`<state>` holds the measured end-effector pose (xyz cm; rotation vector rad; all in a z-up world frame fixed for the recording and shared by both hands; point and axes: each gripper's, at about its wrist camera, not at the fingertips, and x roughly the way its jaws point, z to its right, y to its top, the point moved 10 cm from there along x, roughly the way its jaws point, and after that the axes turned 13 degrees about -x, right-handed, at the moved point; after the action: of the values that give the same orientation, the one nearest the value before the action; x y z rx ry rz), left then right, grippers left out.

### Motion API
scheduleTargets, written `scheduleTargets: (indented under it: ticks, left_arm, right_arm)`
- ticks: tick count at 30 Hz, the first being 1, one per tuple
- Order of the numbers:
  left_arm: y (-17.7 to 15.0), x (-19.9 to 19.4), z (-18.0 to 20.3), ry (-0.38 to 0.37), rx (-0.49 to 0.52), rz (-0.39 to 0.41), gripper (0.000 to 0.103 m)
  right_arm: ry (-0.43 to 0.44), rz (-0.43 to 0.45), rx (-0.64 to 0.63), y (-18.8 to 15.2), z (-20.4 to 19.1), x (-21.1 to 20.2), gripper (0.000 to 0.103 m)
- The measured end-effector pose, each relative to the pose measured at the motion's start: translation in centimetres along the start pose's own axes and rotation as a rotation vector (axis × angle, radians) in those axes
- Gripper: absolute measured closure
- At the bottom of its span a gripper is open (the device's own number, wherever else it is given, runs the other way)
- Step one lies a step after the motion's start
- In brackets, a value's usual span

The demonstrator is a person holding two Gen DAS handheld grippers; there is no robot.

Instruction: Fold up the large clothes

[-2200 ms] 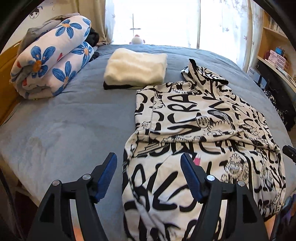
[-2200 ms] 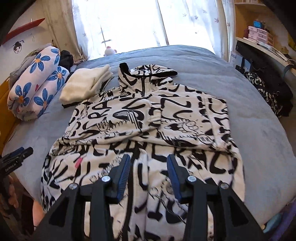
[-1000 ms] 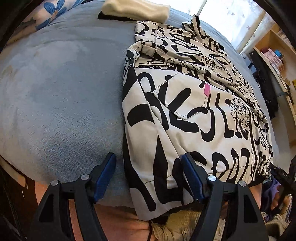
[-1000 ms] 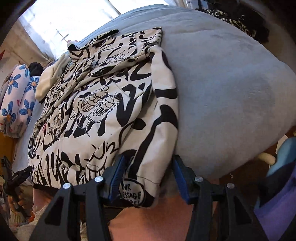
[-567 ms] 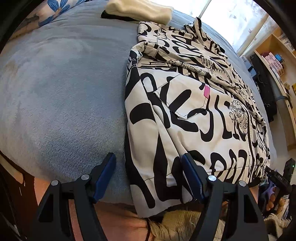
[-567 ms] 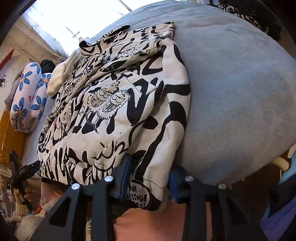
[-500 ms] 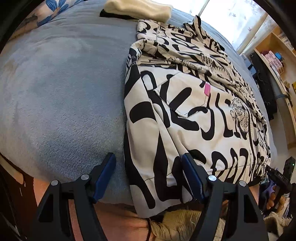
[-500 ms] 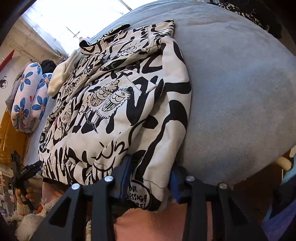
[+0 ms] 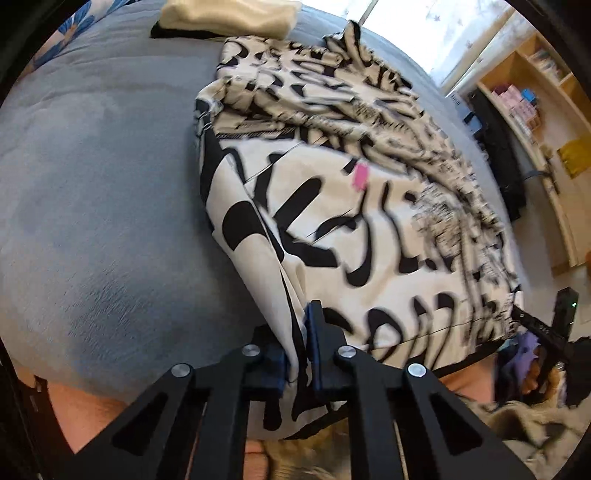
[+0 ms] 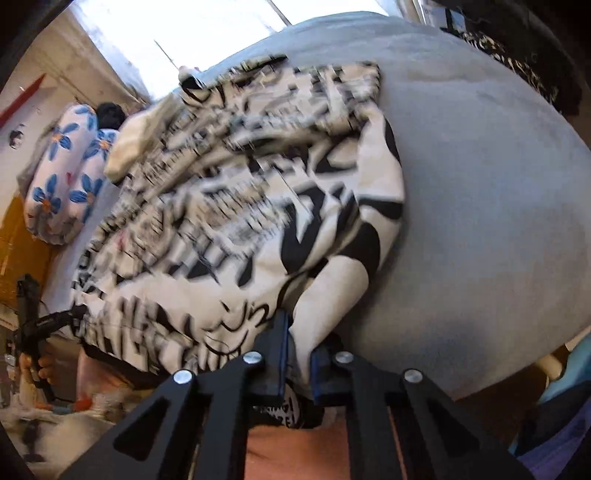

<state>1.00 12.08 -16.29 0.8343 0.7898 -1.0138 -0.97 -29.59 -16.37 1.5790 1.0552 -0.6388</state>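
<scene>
The hooded jacket [image 9: 369,229] lies spread on the grey bed [image 9: 92,184], sleeves already folded across its upper body; the bottom-to-top fold looks just begun, with at least 1 fold left. The left gripper [image 9: 297,354] has its jaws clenched on the near left hem corner, the right gripper [image 10: 297,363] on the near right corner. The fabric is cream with bold black graffiti lettering, blurred in both views.

Open grey bed cover [image 9: 92,206] is offered left of the black-and-white printed hoodie [image 9: 369,229]; the far edge is blocked by a folded cream towel [image 9: 229,16] and a blue-flowered rolled quilt [image 10: 62,181].
</scene>
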Motion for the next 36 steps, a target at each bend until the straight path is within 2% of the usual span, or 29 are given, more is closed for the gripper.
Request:
scheduleTargets:
  ticks: [4, 9, 14, 18, 19, 21, 22, 23, 24, 26, 29, 32, 36]
  left_arm:
    - [2.5, -2.6, 2.8, -0.158, -0.068, 0.041, 0.098]
    - [7.9, -6.1, 6.3, -0.280, -0.129, 0.136, 0.098]
    - [15.9, -7.2, 7.9, -0.318, -0.197, 0.227, 0.098]
    - [23.4, -5.2, 8.1, -0.299, -0.260, 0.260, 0.095]
    - [24.8, -4.5, 8.0, -0.290, -0.271, 0.254, 0.090]
    - [27.7, -2.4, 8.1, -0.279, -0.298, 0.229, 0.070]
    - [28.6, -1.6, 8.3, -0.288, -0.306, 0.219, 0.040]
    - [29.8, -0.8, 8.3, -0.303, -0.330, 0.219, 0.018]
    - [30.9, -0.1, 8.0, -0.307, -0.361, 0.234, 0.014]
    - [32.2, 1.1, 7.7, -0.307, -0.386, 0.245, 0.013]
    - [33.7, 3.7, 7.2, -0.224, -0.367, 0.222, 0.013]
    - [34.4, 6.7, 6.6, -0.078, -0.271, 0.209, 0.013]
    - [35.3, 10.0, 5.9, 0.062, -0.158, 0.195, 0.013]
  right_arm:
    - [0.054, 0.109, -0.021, 4.6, -1.0, -3.1, 0.095]
    - [0.088, 0.231, -0.026, 11.8, -1.8, -5.4, 0.095]
    - [0.094, 0.319, 0.032, 21.2, -0.3, -5.4, 0.095]
    - [0.083, 0.345, 0.103, 27.1, 1.9, -3.4, 0.093]
    - [0.070, 0.334, 0.121, 28.6, 2.7, -2.2, 0.089]
    - [0.056, 0.308, 0.160, 30.1, 3.8, 0.0, 0.081]
    - [0.049, 0.296, 0.184, 31.0, 4.5, 1.3, 0.073]
    - [0.036, 0.289, 0.194, 31.5, 5.2, 2.3, 0.068]
    - [0.023, 0.287, 0.203, 31.8, 5.7, 3.1, 0.060]
    - [-0.006, 0.285, 0.206, 32.0, 6.7, 4.5, 0.057]
    - [-0.057, 0.232, 0.192, 31.5, 8.3, 7.2, 0.057]
    - [-0.100, 0.159, 0.164, 30.8, 9.5, 10.0, 0.057]
    - [-0.151, 0.084, 0.121, 30.7, 10.8, 13.1, 0.057]
